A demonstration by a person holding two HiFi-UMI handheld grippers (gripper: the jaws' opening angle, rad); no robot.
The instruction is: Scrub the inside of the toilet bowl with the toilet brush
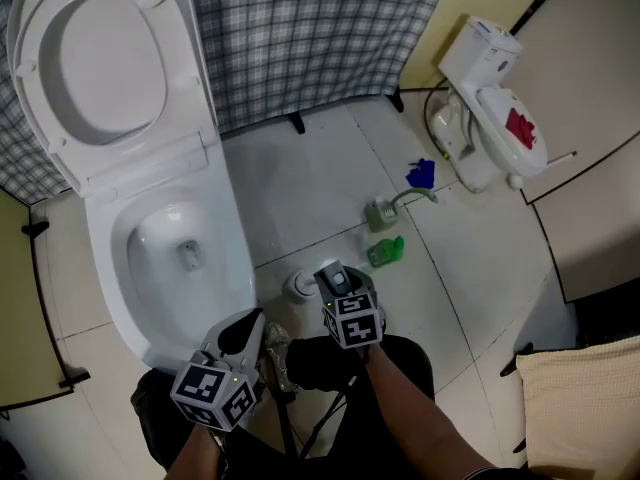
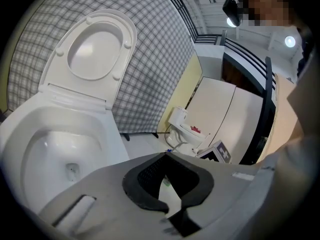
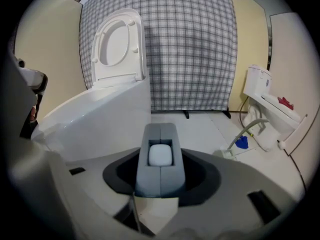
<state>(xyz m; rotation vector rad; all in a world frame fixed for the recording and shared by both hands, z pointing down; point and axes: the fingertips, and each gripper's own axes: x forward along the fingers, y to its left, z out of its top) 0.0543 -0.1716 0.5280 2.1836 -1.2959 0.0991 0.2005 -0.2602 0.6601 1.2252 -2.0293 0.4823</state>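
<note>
Right gripper (image 1: pixel 335 276): clenched, two grey halves meeting along a centre seam, no brush between them. Left gripper (image 1: pixel 260 328): released, black pads apart, only floor (image 1: pixel 300 188) showing through the gap. As for the toilet brush (image 1: pixel 300 286): apparently the white round piece on the floor, just beside the outer right flank of the toilet bowl (image 1: pixel 228 258), near the front of its base and well short of the floor's far edge under the plaid screen (image 1: pixel 300 38). Sits just left of the right gripper's tip in the head view, so far nearer to that one than to the left, which hangs lower and further left, by the bowl's front rim; gap in height not readable. Shows end-on from above, so long axis judged upright, handle end pointing up, bristles presumably down in a holder. Calls for parting the right jaws first, then a drop from above with a slight shift left to close across the handle. After that, a carry left over the rim into the open bowl.
</note>
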